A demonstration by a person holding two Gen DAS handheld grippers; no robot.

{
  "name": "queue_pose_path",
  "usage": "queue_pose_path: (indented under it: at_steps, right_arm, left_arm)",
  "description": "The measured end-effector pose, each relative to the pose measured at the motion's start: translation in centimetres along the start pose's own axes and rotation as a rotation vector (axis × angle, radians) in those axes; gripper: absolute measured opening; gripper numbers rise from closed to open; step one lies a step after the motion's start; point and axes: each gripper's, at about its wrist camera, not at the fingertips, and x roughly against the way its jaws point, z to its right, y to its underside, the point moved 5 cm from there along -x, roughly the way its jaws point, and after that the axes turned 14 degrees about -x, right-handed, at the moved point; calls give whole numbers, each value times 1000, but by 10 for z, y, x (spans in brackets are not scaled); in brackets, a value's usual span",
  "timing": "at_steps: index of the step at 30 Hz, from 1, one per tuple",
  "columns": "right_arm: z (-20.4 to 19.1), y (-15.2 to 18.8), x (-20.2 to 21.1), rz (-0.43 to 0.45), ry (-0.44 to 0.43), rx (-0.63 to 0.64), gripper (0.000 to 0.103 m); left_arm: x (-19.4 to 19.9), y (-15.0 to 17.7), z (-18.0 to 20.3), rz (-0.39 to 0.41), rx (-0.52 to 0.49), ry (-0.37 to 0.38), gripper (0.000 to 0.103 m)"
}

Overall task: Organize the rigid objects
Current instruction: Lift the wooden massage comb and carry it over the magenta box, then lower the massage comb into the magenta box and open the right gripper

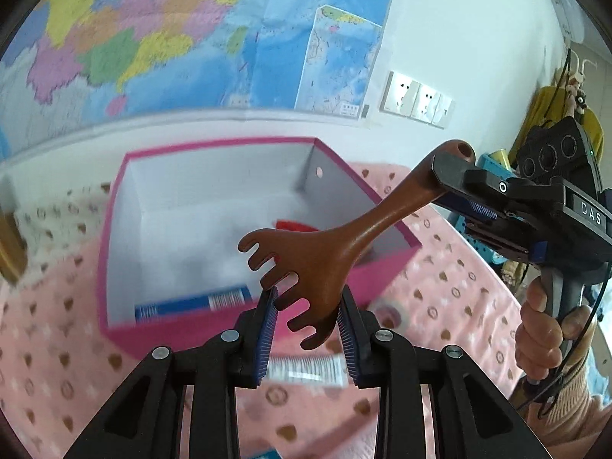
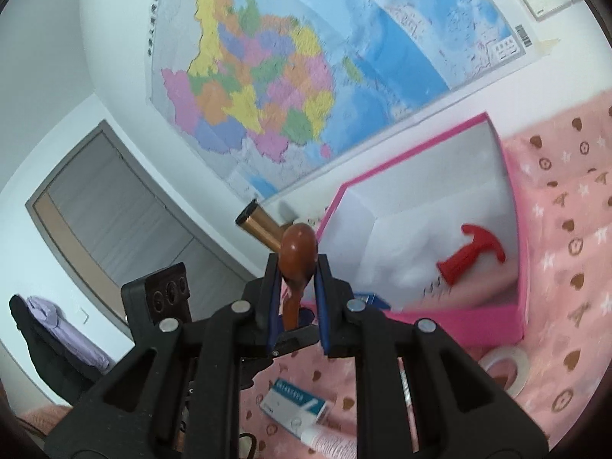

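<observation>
A brown toothed wooden comb hangs in the air above the pink bedcover, held at both ends. My left gripper is shut on its toothed head, seen low in the left wrist view. My right gripper is shut on the handle end, which has a hole in it; in the right wrist view the rounded handle sits between my right gripper's blue pads. Behind the comb stands an open pink box with white inner walls. Inside it lie a red handle-shaped piece and a blue-and-white carton.
A white-blue medicine box, a white tube and a tape roll lie on the pink patterned bedcover. A gold cylinder lies by the box. A map poster and wall sockets are behind. A hand holds the right gripper.
</observation>
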Motion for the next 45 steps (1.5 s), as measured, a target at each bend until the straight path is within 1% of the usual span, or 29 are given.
queue_pose_path:
  at_steps: [3,7,15,16,18,19,20,21,22,25,30,35,36,37,38,41,45]
  right_arm:
    - [7,-11,-2,18,19,-13,19]
    - [23,-24,-5,29,40,-50,19]
    - [48,-34,-17,9,128,-61,19]
    - [52,-34,-18,9,153,-59,20]
    - [59,-34,-20,11,219,-47,25]
    - [62,-35,-20,16,265,-33,27]
    - [65,-34,-21,21,307,-18,32]
    - [70,-34,-20,25,383,-2,37]
    - [73,-34,-20,30,420,4,38]
    - [77,-31,-13,46,479,28,39]
    - [74,-26,-1,60,505,57,40]
    - [74,-18,12,62,479,39,40]
    - [72,-17,13,59,476,40,40]
    - [71,-14,15,57,472,41,40]
    - [70,-10,18,55,468,42,40]
    - [66,-2,24,43,454,49,40]
    - [62,10,32,32,447,61,41]
  left_arm:
    - [-11,-12,-4,-11,-16,0,31]
    - [-31,-20,-6,-41,-33,-5,31]
    - [-65,-16,-13,-116,-29,3,31]
    - [-69,-15,-15,-124,-24,1,31]
    - [-73,-14,-16,-134,-25,2,31]
    - [-73,-13,-16,-134,-27,-4,31]
    - [-72,-13,-16,-134,-29,-9,31]
    - [-72,-13,-16,-132,-30,-12,31]
    - [-70,-13,-16,-128,-30,-15,31]
    - [-65,-11,-17,-114,-22,-16,31]
    - [-54,-10,-15,-84,-29,-36,31]
    - [-32,-6,-7,-34,-39,-28,32]
    - [-28,-5,-5,-27,-40,-25,34]
    - [-24,-4,-4,-17,-42,-25,38]
    - [-19,-3,-2,-8,-43,-21,40]
    - [-6,3,3,15,-52,-13,42]
    - [3,12,7,21,-49,-3,44]
